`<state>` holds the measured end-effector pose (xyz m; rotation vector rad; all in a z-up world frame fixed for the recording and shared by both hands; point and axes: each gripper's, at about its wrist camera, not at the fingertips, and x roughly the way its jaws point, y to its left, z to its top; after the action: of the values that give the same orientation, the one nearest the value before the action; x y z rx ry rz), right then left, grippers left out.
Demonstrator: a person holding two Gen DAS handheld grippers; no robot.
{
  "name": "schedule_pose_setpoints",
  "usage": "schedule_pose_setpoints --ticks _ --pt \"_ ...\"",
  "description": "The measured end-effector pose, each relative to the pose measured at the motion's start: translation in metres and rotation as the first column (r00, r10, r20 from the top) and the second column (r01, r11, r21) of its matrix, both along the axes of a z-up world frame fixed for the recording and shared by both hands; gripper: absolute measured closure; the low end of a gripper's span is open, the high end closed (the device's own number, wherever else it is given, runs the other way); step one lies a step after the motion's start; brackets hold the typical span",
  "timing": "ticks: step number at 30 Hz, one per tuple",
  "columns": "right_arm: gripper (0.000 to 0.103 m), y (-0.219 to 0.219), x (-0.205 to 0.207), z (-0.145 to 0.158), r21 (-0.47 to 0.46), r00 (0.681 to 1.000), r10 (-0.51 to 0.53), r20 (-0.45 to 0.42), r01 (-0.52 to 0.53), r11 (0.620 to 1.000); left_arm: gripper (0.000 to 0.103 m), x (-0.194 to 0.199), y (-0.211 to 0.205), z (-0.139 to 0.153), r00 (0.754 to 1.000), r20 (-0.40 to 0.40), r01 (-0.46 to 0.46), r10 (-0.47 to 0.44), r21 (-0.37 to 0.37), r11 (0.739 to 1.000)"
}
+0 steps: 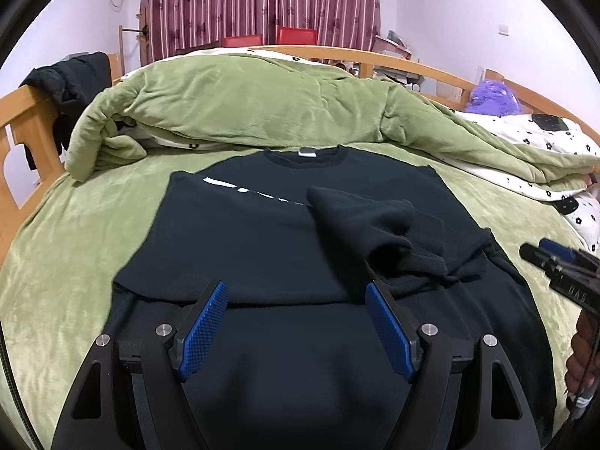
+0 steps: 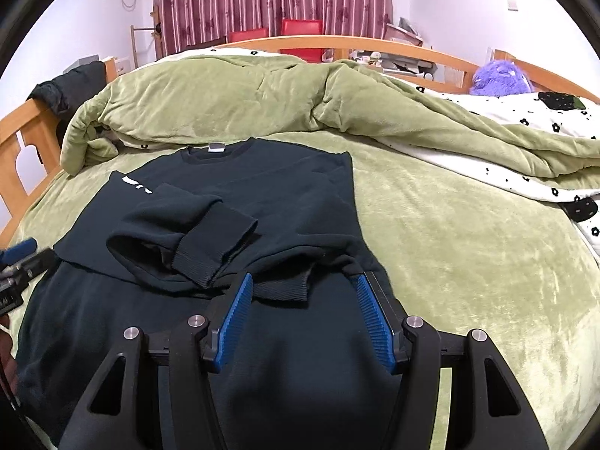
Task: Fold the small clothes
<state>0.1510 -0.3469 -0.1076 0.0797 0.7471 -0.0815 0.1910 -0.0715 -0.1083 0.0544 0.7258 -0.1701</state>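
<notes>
A black sweatshirt [image 1: 262, 225] with white lettering on one sleeve lies flat on the green bed cover, collar away from me. Both sleeves are folded in across its body, their ribbed cuffs [image 2: 210, 258] bunched near the middle. In the right wrist view the same sweatshirt [image 2: 281, 202] sits left of centre. My left gripper [image 1: 296, 290] hovers open over the lower body of the garment, nothing between its blue pads. My right gripper [image 2: 303, 283] is open above the right sleeve's cuff at the garment's right edge, gripping nothing. The right gripper [image 1: 555, 257] also shows at the left wrist view's right edge.
A rumpled green quilt [image 1: 243, 101] with a white flowered lining is heaped behind the sweatshirt. Wooden bed rails [image 1: 22, 123] run along the left and far sides, with dark clothes [image 1: 71, 82] draped over one. A purple plush toy [image 2: 498, 77] sits far right. Bare green cover [image 2: 468, 243] lies right of the garment.
</notes>
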Motion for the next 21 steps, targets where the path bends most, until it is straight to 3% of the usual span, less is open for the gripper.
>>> schedule_pose_setpoints --ticks 4,12,17,21 --pt "0.045 -0.012 -0.001 0.006 0.013 1.000 -0.019 0.023 0.019 1.000 0.028 0.002 -0.018 -0.003 0.999 -0.024 0.030 -0.030 0.004 1.000" --pt "0.045 -0.045 -0.006 0.004 -0.006 0.997 -0.062 0.048 0.062 0.998 0.028 0.014 -0.083 0.004 0.996 0.011 0.087 -0.087 -0.050 0.995" --pt "0.045 -0.077 -0.010 -0.007 -0.003 0.993 -0.110 0.037 0.110 0.994 0.028 0.030 -0.125 -0.009 0.988 -0.016 0.154 -0.155 -0.026 0.988" --pt "0.045 -0.101 -0.015 -0.020 -0.010 0.989 -0.144 0.023 0.145 0.989 0.028 0.049 -0.144 -0.027 0.986 -0.057 0.158 -0.160 -0.037 0.987"
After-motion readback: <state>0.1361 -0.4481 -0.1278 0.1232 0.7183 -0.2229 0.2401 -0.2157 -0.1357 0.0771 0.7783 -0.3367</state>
